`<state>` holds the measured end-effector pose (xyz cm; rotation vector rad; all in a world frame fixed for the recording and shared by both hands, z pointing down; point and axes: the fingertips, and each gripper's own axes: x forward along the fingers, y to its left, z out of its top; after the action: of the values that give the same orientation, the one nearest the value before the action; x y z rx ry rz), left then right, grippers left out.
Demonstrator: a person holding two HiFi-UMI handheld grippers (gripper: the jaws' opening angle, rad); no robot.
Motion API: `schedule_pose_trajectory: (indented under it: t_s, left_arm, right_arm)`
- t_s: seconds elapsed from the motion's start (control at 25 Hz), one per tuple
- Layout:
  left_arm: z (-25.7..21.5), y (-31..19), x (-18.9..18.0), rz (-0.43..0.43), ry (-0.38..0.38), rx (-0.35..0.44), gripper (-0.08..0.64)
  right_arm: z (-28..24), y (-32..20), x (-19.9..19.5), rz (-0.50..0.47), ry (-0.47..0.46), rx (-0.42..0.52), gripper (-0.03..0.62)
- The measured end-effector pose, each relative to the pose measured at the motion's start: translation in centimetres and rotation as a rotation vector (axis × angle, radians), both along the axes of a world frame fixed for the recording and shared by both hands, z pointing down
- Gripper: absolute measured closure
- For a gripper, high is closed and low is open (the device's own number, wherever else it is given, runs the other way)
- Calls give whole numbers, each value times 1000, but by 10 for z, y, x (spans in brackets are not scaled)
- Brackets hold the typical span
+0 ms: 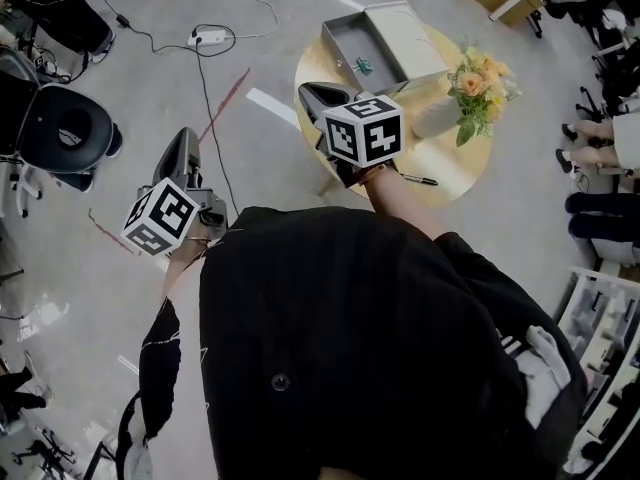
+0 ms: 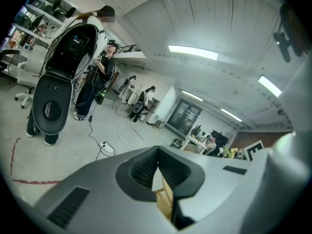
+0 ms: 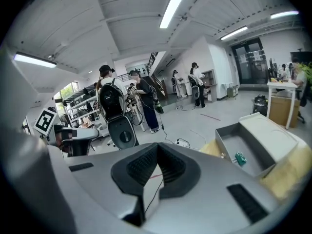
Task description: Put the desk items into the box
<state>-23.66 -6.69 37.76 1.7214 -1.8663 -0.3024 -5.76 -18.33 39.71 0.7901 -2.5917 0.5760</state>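
Facing wooden table (image 1: pixel 455 163) on grey floor (image 1: pixel 270 148), open box (image 1: pixel 378 36), left gripper (image 2: pixel 157 152), right gripper (image 3: pixel 157 149), both clenched.

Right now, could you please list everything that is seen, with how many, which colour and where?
box: one, grey, open, far side of the table
small item: one, green, inside the box
pen: one, dark, near side of the table
flowers: one bunch, yellow and orange, in a pale vase right of the box
table: one, light wood, round
power strip: one, white, floor
chair: one, black, left
left claw: shut, empty
right claw: shut, empty
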Motion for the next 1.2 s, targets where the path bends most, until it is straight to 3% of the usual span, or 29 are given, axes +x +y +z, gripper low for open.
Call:
schedule_pose_trajectory:
  t_s: [0.44, 1.2]
  left_arm:
    - [17, 40, 38, -57, -15, -9, 551]
    - [11, 43, 43, -75, -14, 16, 551]
  right_arm:
    - [19, 20, 33, -47, -9, -4, 588]
    - [16, 22, 43, -52, -13, 16, 588]
